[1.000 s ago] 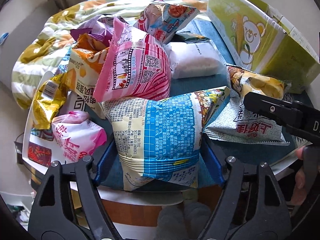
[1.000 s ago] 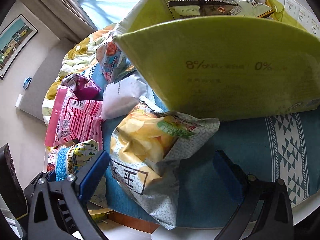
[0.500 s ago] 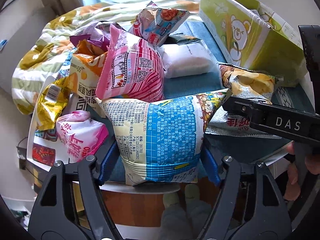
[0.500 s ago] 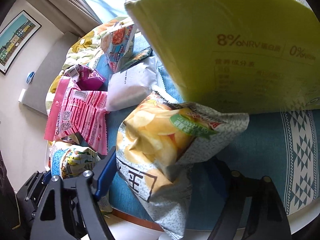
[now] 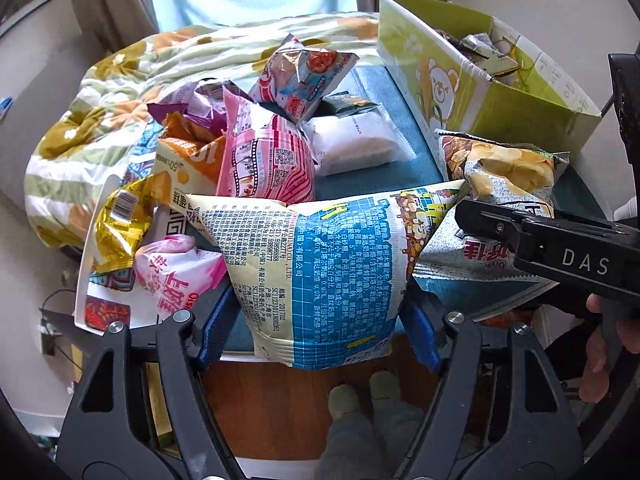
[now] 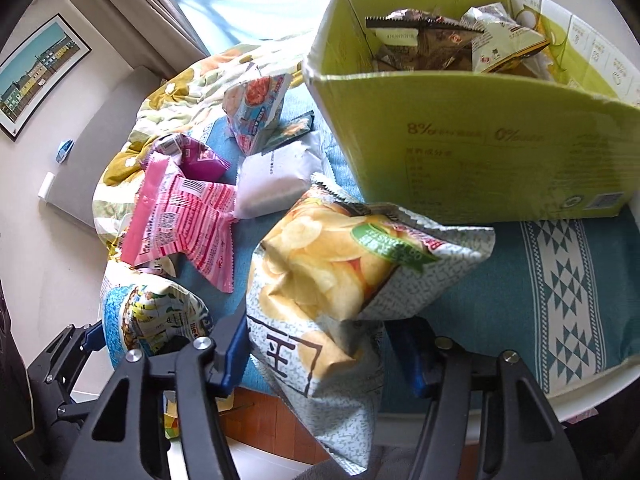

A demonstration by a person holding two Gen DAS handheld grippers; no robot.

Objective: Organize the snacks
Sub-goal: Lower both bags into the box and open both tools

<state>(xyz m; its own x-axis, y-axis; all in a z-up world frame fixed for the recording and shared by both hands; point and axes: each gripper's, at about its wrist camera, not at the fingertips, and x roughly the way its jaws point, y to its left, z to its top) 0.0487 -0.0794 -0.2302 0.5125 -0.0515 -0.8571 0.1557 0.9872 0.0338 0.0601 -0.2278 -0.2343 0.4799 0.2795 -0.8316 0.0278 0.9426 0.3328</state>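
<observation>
My left gripper (image 5: 320,332) is shut on a blue and cream snack bag (image 5: 332,272), lifted just over the near table edge. The right gripper (image 6: 316,356) is shut on a grey potato chip bag (image 6: 336,280), raised off the blue cloth. That chip bag (image 5: 500,168) and the right gripper's black body (image 5: 560,248) also show at the right of the left wrist view. Behind stands a green cardboard box (image 6: 480,152), open at the top, with several snack packets inside. The blue bag (image 6: 156,316) appears at lower left in the right wrist view.
A heap of snack bags fills the table's left: a pink bag (image 5: 268,168), a white pouch (image 5: 356,144), orange, yellow and purple packets. A blue patterned cloth (image 6: 560,280) covers the table. A floral quilt (image 5: 120,92) lies behind. A person's feet (image 5: 364,396) stand below.
The right gripper's jaws went from wide open to shut on the chip bag and lifted it. The left gripper rose with the blue bag held.
</observation>
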